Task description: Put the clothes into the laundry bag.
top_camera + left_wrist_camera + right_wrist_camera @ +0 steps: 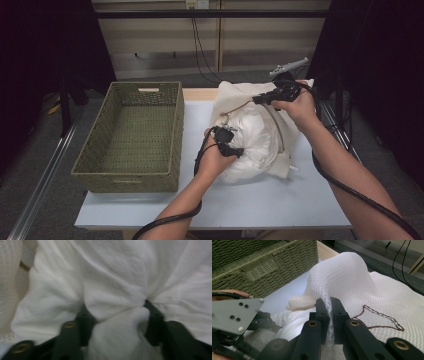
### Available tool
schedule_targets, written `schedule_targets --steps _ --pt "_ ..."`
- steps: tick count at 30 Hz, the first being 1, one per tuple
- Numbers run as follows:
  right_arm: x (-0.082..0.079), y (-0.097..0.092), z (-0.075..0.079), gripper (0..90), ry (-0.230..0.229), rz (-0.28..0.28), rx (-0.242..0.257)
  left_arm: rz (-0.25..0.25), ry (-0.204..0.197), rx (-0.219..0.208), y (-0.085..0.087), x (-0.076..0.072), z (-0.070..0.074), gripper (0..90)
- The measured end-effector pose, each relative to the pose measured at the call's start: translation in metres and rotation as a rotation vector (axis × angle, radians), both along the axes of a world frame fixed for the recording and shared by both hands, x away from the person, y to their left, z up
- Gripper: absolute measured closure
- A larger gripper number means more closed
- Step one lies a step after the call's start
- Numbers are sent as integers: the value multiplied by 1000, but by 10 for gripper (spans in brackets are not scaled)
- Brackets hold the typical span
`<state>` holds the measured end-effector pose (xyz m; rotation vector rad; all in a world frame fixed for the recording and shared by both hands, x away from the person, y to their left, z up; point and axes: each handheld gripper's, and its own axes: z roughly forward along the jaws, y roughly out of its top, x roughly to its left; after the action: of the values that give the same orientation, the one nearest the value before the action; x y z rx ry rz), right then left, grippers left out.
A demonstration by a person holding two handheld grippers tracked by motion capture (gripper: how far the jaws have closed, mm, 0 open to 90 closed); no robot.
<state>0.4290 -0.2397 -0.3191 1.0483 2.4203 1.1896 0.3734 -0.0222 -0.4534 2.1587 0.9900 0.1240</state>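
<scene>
The white cloth (250,145) lies bunched inside a mesh bag (235,97) on the right half of the counter (280,200), between its middle and its far edge, just beside the basket (130,135). The bag mouth faces the person, so the cloth can be drawn out toward the near edge

The left claw (116,315) is pressed into the cloth from above. A fold of cloth bulges between its jaws and both pads bear on it: the claw is gripping the cloth, apparently to pull it free of the bag

The right claw (329,315) is closed on a thin ridge of the mesh bag, lifting it into a peak near the far edge. This hold likely keeps the bag open and anchored while the cloth is extracted. A brown stitched outline (379,317) shows on the mesh

The green woven basket, empty, stands on the left half of the counter, probably as the destination for the cloth

The counter top is pale and smooth. Beyond its far edge are a grey floor, hanging cables (200,50) and light wall panels; dark curtains close both sides
</scene>
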Motion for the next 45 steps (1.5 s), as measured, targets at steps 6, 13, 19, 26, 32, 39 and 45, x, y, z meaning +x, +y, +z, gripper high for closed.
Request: schedule_targets --steps 6,13,19,26,32,39,45 --pt "-3 0 -2 874 8 2 2 67 2 -73 3 1 9 728" --pt "-2 6 -4 874 13 20 15 18 -26 -113 -8 1 20 737" --pt "-4 6 -5 874 24 23 14 46 -22 -155 -7 8 21 739" --pt "-6 6 -3 874 23 37 15 117 -115 -163 6 20 36 746" --pt "-8 4 -2 874 28 44 14 178 -180 -175 12 29 37 747" --pt "-6 5 -2 874 42 55 28 127 -136 -183 -5 28 33 745" --pt "-6 12 -4 874 55 71 33 130 -150 -238 -13 28 35 745"
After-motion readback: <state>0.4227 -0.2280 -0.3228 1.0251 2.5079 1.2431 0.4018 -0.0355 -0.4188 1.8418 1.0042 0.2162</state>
